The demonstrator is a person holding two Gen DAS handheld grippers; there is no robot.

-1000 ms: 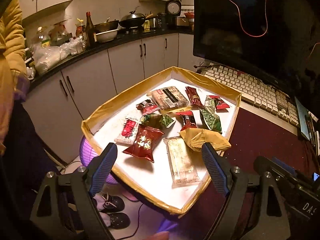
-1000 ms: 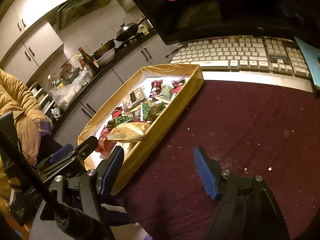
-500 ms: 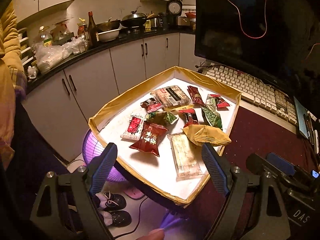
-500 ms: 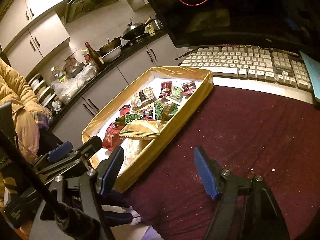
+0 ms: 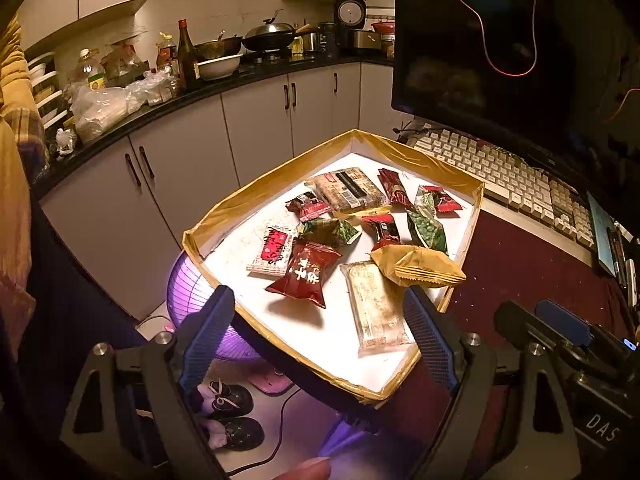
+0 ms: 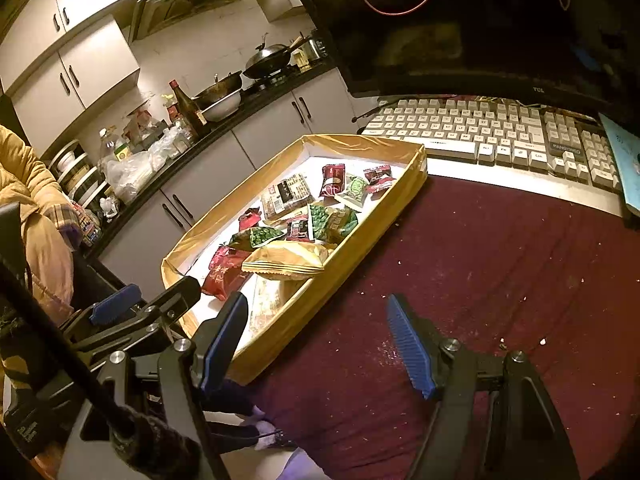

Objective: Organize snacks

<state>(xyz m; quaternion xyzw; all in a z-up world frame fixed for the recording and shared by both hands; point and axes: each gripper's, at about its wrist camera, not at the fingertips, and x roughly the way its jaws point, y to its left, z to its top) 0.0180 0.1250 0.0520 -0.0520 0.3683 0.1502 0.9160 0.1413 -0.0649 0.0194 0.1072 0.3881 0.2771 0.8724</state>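
A shallow gold-rimmed tray (image 5: 256, 196) with a white floor holds several snack packets: a dark red packet (image 5: 306, 274), a gold packet (image 5: 420, 266), a clear long bar (image 5: 376, 312), a red-and-white packet (image 5: 274, 250), green packets (image 5: 426, 230) and a brown block (image 5: 350, 192). My left gripper (image 5: 316, 338) is open and empty above the tray's near edge. My right gripper (image 6: 316, 344) is open and empty over the maroon cloth, beside the tray (image 6: 352, 248). The gold packet (image 6: 286, 262) and the dark red packet (image 6: 222, 274) also show in the right wrist view.
A white keyboard (image 6: 492, 136) and a dark monitor (image 6: 480, 28) stand behind the tray. The maroon cloth (image 6: 480, 280) covers the table, speckled with crumbs. A kitchen counter (image 5: 160, 92) with bottles and pans lies beyond. A purple fan (image 5: 188, 300) and shoes sit on the floor.
Both grippers have drawn back and risen a little, so the tray appears farther away in both views. Both stay open. The snacks have not moved.
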